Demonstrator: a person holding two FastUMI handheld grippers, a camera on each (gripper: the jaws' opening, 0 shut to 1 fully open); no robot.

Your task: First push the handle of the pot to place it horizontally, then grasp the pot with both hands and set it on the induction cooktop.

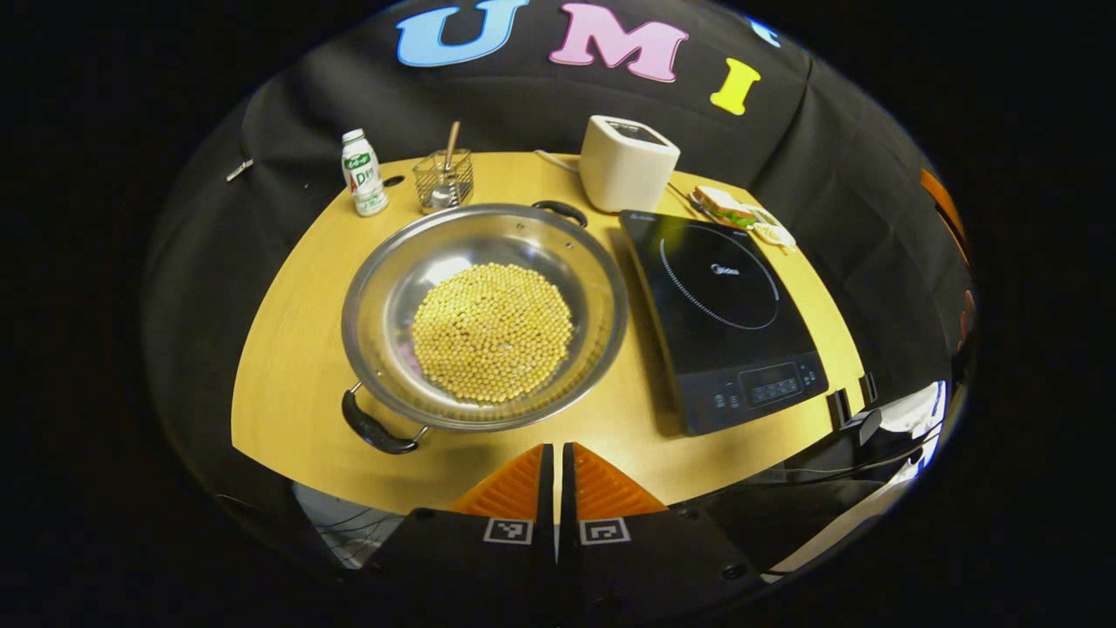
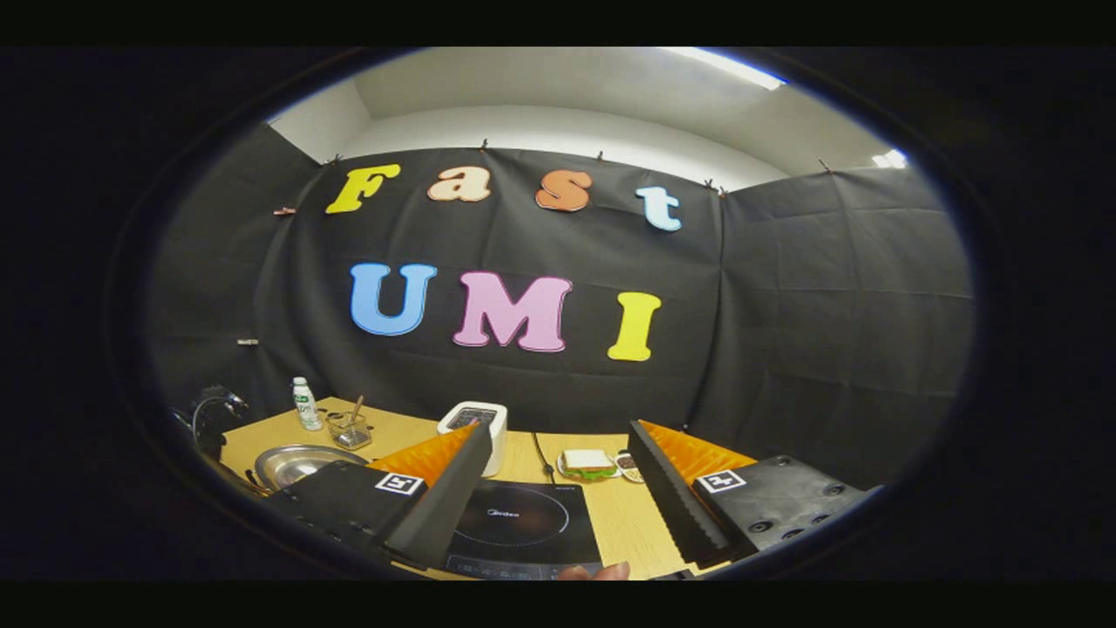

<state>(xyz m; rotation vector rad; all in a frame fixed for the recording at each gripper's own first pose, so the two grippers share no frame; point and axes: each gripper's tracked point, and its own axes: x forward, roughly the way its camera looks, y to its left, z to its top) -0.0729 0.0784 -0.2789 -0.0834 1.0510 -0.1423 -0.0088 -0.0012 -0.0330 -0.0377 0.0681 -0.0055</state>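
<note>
A wide steel pot holding a heap of yellow beans sits on the wooden table. Its two black handles lie on a diagonal: one at the near left, one at the far right. The black induction cooktop lies right of the pot. My left gripper hovers shut above the table's near edge, in front of the pot, holding nothing. In the right gripper view my right gripper is open, raised above the cooktop, with the pot at the lower left.
At the back of the table stand a small white bottle, a wire basket with a spoon and a white toaster. A sandwich on a plate lies behind the cooktop. A fingertip shows at the bottom edge.
</note>
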